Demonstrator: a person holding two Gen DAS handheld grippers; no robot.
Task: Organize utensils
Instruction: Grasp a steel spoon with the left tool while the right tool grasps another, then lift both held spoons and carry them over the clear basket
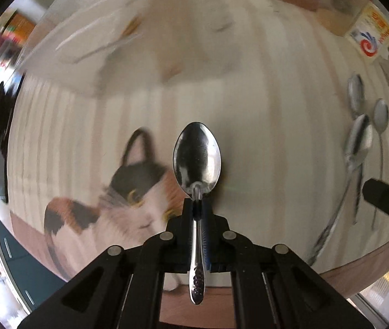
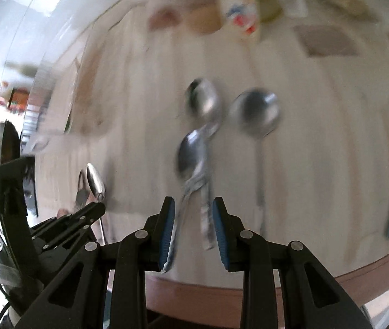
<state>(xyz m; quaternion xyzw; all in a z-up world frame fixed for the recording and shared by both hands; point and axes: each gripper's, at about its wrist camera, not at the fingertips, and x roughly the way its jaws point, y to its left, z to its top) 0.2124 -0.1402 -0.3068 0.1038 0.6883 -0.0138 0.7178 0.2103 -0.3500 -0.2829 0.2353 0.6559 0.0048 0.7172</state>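
Striped cloth covers the table; a calico cat sits at its near edge. Writing on the carton is too blurred to read. Left gripper clamps a spoon upright. Right gripper gapes above three loose spoons.

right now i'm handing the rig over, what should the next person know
Left gripper: shut on a spoon, bowl forward, held above the striped tablecloth.
Right gripper: open, empty, over the handles of two overlapping spoons.
A third loose spoon lies just to their right.
Done: one spoon picked up.
Left: place it, then collect the three loose ones. The white tray at the far left is too blurred to read.
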